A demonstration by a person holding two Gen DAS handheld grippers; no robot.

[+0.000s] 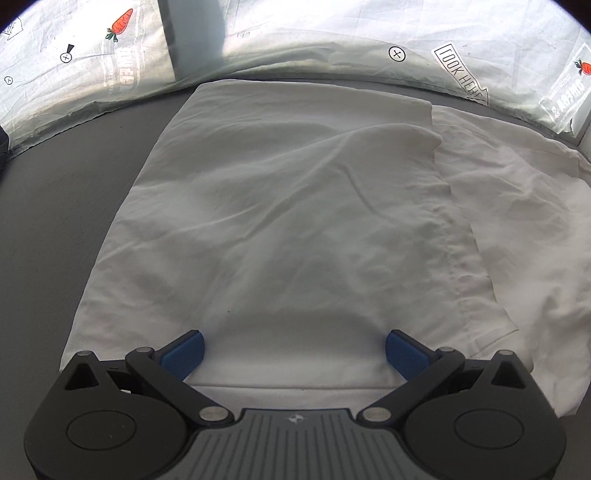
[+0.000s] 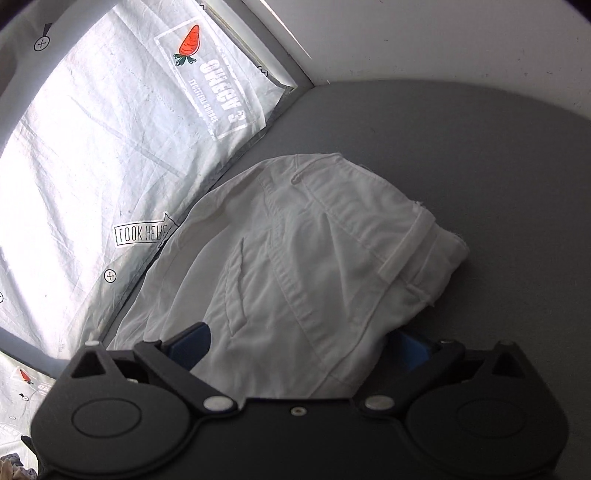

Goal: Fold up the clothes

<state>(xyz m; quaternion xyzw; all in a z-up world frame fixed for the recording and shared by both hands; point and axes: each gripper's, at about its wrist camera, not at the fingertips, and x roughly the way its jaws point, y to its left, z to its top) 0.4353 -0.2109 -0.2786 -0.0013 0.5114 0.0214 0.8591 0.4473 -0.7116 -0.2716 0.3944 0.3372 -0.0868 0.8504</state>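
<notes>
Left wrist view looks down on white trousers (image 1: 280, 206) spread flat over a grey worktop (image 1: 55, 206), with one layer folded over another so that a hemmed edge runs down the right side. The left gripper (image 1: 294, 350) has its blue fingers (image 1: 183, 354) spread wide apart, holding nothing; both tips sit over the near edge of the cloth, which fills the gap between them and stretches away ahead. Whether the tips touch the fabric cannot be told. Beyond the far edge of the garment hangs a white printed sheet (image 1: 369, 33) with carrot pictures and a "LOOK HERE" label.

From the right wrist view the waistband end of the white trousers (image 2: 303, 251) shows, with belt loops, a pocket slit and seams, bunched on the grey worktop (image 2: 480, 155). The right gripper (image 2: 301, 347) is also spread wide; the cloth lies between its fingers (image 2: 192, 343) and rises in front of the right one, partly hiding it. The printed sheet (image 2: 92, 147) hangs just left of the garment.
</notes>
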